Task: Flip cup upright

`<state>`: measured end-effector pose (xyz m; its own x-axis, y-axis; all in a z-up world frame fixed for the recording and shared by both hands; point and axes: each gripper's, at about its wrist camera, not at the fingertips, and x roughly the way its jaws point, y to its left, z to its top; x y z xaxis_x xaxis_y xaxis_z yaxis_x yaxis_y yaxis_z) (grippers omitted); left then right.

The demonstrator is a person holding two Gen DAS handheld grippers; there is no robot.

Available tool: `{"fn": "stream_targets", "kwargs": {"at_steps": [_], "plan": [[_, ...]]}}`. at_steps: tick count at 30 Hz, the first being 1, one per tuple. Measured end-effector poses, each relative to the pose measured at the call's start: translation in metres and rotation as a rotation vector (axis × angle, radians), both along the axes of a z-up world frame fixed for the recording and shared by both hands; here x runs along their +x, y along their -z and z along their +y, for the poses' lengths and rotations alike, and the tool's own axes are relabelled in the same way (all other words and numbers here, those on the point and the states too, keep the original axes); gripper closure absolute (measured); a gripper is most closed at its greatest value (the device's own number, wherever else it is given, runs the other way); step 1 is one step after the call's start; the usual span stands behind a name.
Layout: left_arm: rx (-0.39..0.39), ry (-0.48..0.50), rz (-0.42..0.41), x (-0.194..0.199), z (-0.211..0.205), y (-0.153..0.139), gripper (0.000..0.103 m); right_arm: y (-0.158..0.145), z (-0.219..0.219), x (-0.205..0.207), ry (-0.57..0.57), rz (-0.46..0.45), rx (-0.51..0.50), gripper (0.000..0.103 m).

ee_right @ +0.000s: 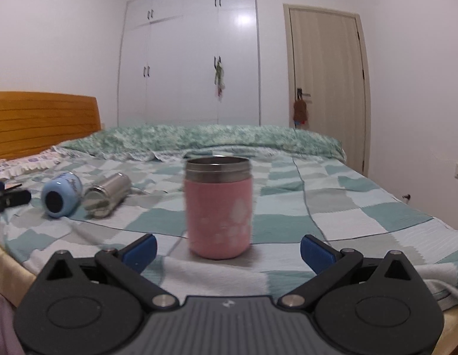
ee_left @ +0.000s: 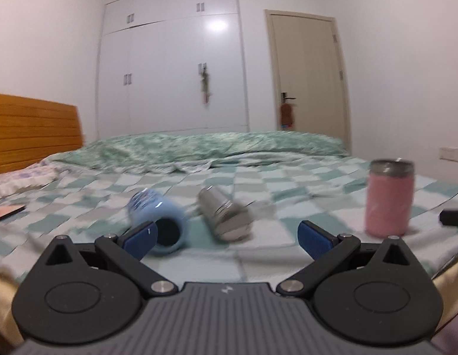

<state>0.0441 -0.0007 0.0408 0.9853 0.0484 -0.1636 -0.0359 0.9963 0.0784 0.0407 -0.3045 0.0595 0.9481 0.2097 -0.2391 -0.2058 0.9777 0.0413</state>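
Lying on its side just ahead of the left gripper [ee_left: 226, 236], the blue cup [ee_left: 158, 222] shows its dark mouth, and a silver cup [ee_left: 224, 214] lies beside it. 1 pink cup [ee_right: 218, 207] stands up right before the right gripper [ee_right: 227, 250]. Both grippers are spread wide and hold nothing. Squeeze the blue cup around its middle, gently, because the soft bed [ee_left: 288, 177] wobbles

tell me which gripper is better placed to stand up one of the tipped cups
Left. The left gripper is open right in front of the blue cup and steel cup, both lying on their sides. The right gripper is open facing the pink cup, which is already upright.
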Motion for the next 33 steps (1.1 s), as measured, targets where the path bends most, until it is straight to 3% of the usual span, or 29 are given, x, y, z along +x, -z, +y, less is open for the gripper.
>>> {"fn": "stream_targets", "kwargs": {"at_steps": [7,15,33], "plan": [[-0.026,-0.037,-0.01,-0.013,0.011,0.026,0.0,0.017,0.018,-0.019,-0.002,-0.091,0.011,0.0],[-0.061,-0.028,-0.036,-0.02,0.013,0.028,0.0,0.029,0.033,-0.034,-0.005,-0.123,-0.035,0.0],[-0.033,0.004,-0.062,-0.03,0.003,0.028,0.0,0.025,0.037,-0.049,-0.015,-0.151,-0.033,0.0]]}}
